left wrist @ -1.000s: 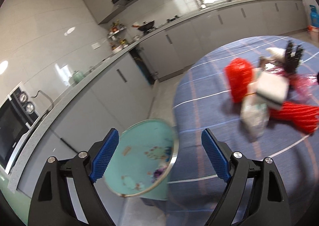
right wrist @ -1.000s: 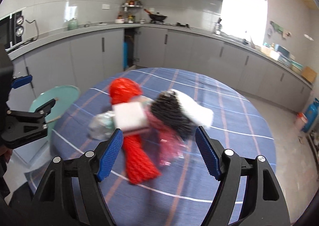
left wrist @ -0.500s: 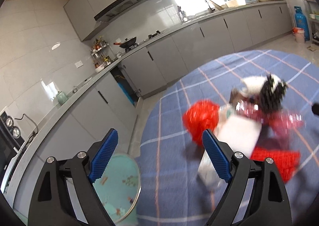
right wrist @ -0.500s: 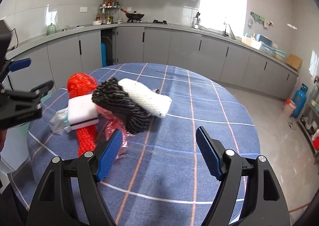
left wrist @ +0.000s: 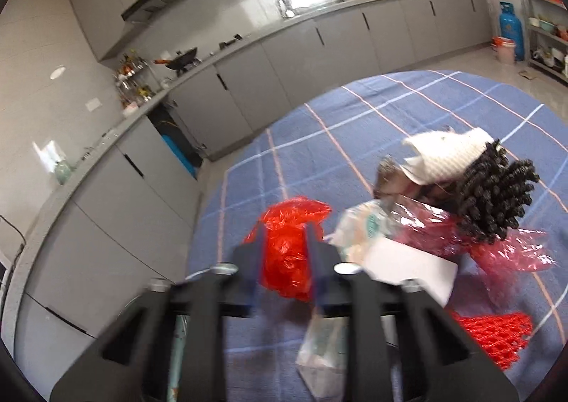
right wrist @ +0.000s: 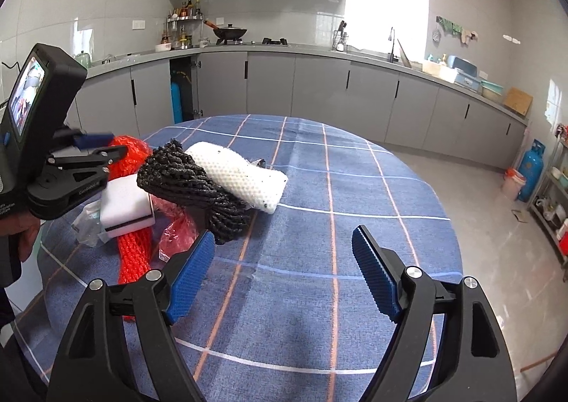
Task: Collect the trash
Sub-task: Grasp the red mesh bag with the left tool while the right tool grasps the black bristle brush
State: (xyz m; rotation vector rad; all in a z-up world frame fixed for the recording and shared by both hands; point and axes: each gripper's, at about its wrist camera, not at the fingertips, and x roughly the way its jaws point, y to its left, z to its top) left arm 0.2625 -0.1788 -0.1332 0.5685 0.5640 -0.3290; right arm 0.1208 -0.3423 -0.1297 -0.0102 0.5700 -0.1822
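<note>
**Left claw nips the red bag**

Where a second ago its jaws stood spread in front of the heap, the left claw [left wrist: 285, 253] is now closing, pinching the crumpled red plastic bag [left wrist: 289, 242] between its pads. That looks like the first piece of trash secured. The right claw [right wrist: 284, 274] hangs spread and still opening, the black foam net [right wrist: 191, 182] just ahead-left on the bench [right wrist: 355, 189].

Black grippers [right wrist: 282, 261], ribbed blue jaws

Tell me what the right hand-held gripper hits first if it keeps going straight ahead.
Probably bare blue tablecloth: the right hand-held gripper points past the black foam net, which lies just left; depth is unclear.
</note>
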